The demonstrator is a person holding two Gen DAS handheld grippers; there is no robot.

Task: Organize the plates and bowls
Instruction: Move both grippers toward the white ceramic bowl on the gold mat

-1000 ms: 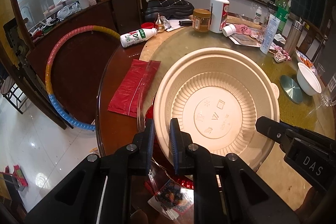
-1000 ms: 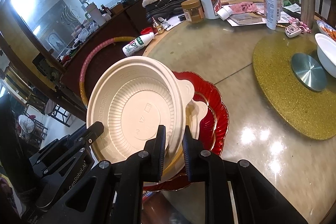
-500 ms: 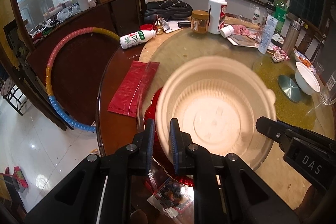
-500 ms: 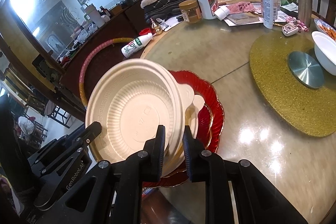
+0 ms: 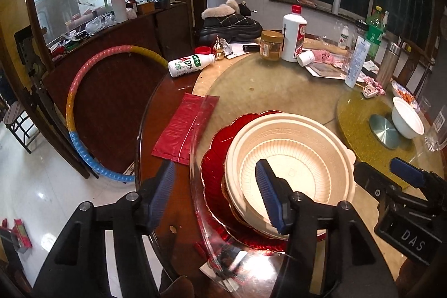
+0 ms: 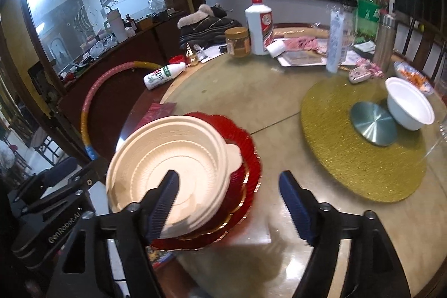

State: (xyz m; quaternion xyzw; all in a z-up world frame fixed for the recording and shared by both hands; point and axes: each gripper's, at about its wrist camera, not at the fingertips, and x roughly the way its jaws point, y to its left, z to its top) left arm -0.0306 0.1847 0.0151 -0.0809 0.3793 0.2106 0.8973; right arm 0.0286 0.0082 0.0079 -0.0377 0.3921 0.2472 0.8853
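Your left tongs [image 5: 218,193] were opening, pads clear of the cream bowl [image 5: 290,158] nested on the red plate [image 5: 215,155].

Matt cream plastic bowl [image 5: 290,158] on glossy red plates [image 5: 215,158] (gold-edged), glass tabletop [image 6: 251,85].

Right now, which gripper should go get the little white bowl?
Probably the right gripper: the white bowl sits on its side. Its jaws are opening, empty, clear of the beige bowl.

- White liquor bottle [image 5: 293,34] upright beside a peanut-butter jar [image 5: 271,44].
- Milk bottle [image 5: 190,64] lying flat.
- Hoop [image 5: 83,108] leaning on the cabinet.
- Red bag [image 5: 185,127] lying flat.
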